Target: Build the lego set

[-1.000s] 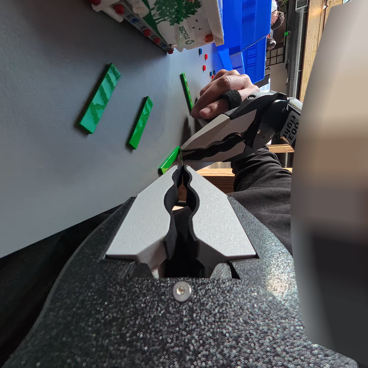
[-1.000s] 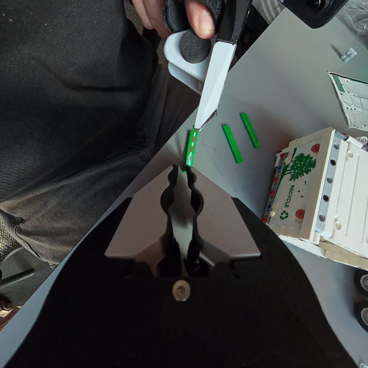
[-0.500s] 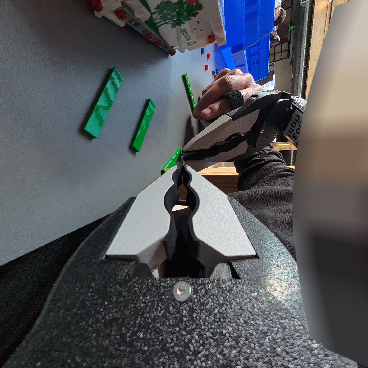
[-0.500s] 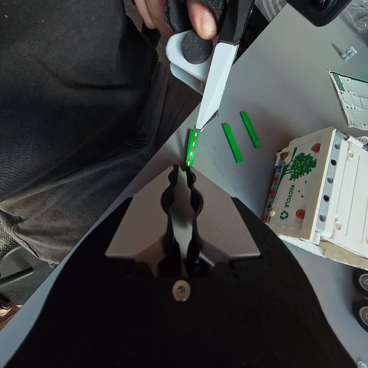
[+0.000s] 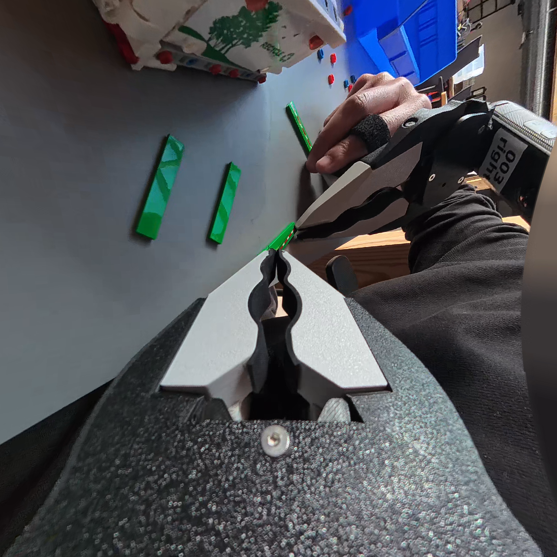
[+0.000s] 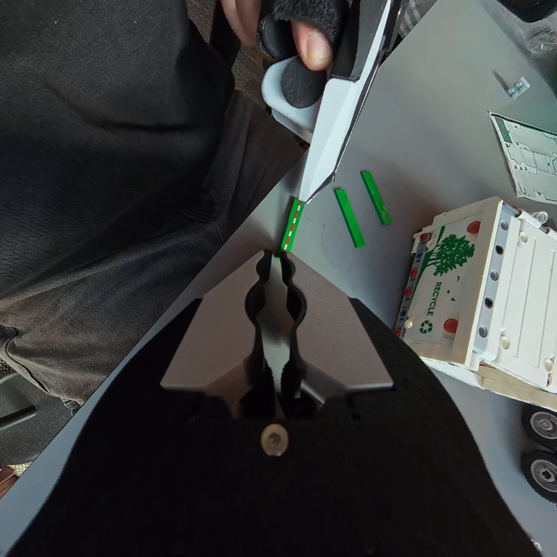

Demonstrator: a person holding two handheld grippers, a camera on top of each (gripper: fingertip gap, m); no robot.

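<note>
Truck body (image 6: pixel 482 289), white with its tree panel on, looks largely built; wheels (image 6: pixel 542 452) lie loose beside it. Striped green tile (image 6: pixel 291 229) lies at the surface's (image 6: pixel 422 120) near edge, left gripper (image 5: pixel 276 254) and right gripper (image 6: pixel 275 254) meeting it from opposite ends, each pair of jaws nearly pressed together on a tip. Two plain green tiles (image 6: pixel 349 217) close by remain unfitted, so trim is still to come.
</note>
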